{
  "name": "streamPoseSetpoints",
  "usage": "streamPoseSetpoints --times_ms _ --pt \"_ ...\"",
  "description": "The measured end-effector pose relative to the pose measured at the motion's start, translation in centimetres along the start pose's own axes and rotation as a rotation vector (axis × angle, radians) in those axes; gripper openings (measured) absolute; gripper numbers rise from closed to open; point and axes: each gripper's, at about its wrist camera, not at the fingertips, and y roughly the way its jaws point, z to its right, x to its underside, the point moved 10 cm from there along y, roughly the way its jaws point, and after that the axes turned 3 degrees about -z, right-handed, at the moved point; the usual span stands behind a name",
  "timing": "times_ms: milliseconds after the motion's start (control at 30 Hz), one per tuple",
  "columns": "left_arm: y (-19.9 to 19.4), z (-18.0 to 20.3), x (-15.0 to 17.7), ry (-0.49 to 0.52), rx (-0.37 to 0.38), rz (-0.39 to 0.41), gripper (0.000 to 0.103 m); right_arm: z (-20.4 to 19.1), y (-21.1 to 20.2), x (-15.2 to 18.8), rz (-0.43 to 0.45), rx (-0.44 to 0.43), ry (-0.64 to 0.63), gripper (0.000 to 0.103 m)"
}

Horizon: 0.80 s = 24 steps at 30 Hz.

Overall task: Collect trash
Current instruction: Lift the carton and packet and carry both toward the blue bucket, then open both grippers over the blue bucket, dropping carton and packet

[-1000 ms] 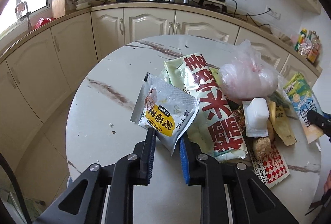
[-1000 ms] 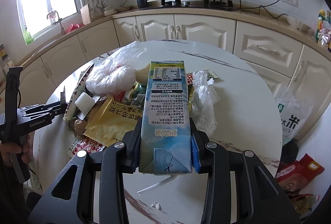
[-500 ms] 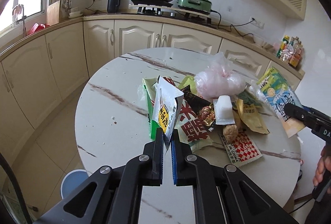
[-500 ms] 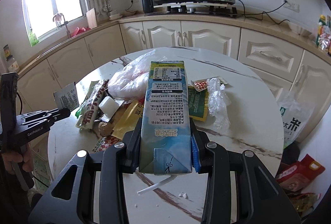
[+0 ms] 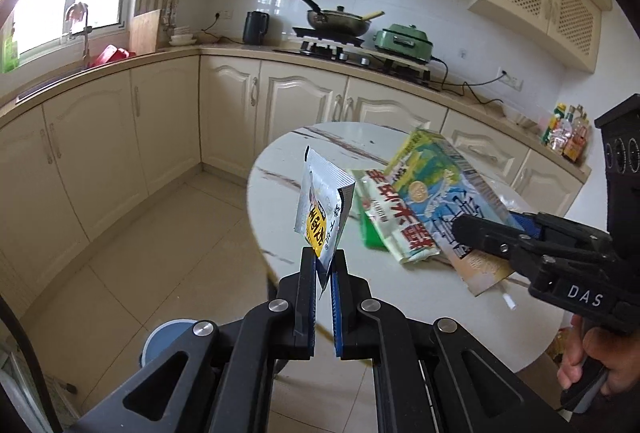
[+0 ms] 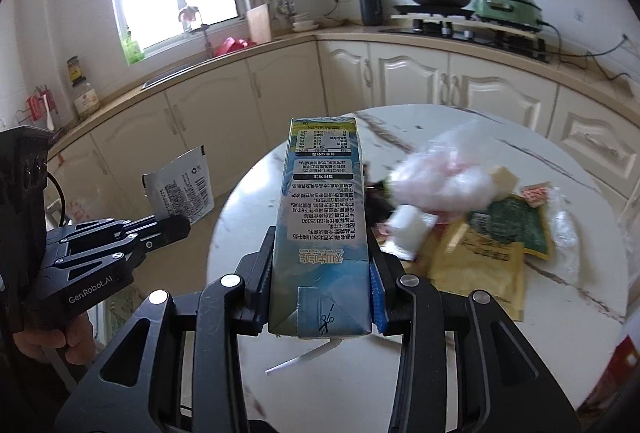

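The left tongs [image 5: 325,275] are clamped flat on the lower corner of a silver sachet [image 5: 322,211], which stands upright above the pads and hangs clear of the round marble counter [image 5: 280,169], off its near left edge and over the tiled floor. The corner grip is presumably the only purchase a thin foil packet offers. The right tongs [image 6: 322,279] are gripping a blue-green milk carton [image 6: 324,209] across its narrow sides near the sealed end, the carton pointing forward along the pads, a white straw [image 6: 304,357] dangling beneath it; holding it across the flat faces likely keeps it from twisting. The carton is also carried free of the counter. Still lying on the counter toward its right side are a crumpled clear plastic bag [image 6: 440,177], a yellow pouch [image 6: 476,265], a dark green packet [image 6: 508,229] and a long red-lettered wrapper [image 5: 394,221]. A grey-blue round container [image 5: 170,339], possibly the bin, shows on the floor below the left tongs. Judgement: both items are lifted and in transit to disposal; most of the pile remains uncollected.
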Motion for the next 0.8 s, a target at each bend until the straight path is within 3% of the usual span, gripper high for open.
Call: streamPoseSetpoints --times_ms 167,333,567,800 --pt "-3.7 -7.5 3.8 -0.065 -0.09 -0.01 0.003 -9.4 5.8 -0.4 -0.06 -0.113 -0.09 0.036" --pt "-4.3 -14.9 8.3 -0.133 -0.154 -0.072 0.003 -17.2 13.1 1.0 -0.146 -0.187 -0.148 0.036" --pt "0.6 -22.3 13.9 -0.227 -0.151 -0.223 0.003 -21.0 26.1 6.1 -0.327 -0.198 -0.14 0.036" --pt "6.1 -26.9 19.0 -0.294 -0.122 -0.362 0.003 -21.0 37.2 11.0 -0.489 -0.215 -0.054 0.037"
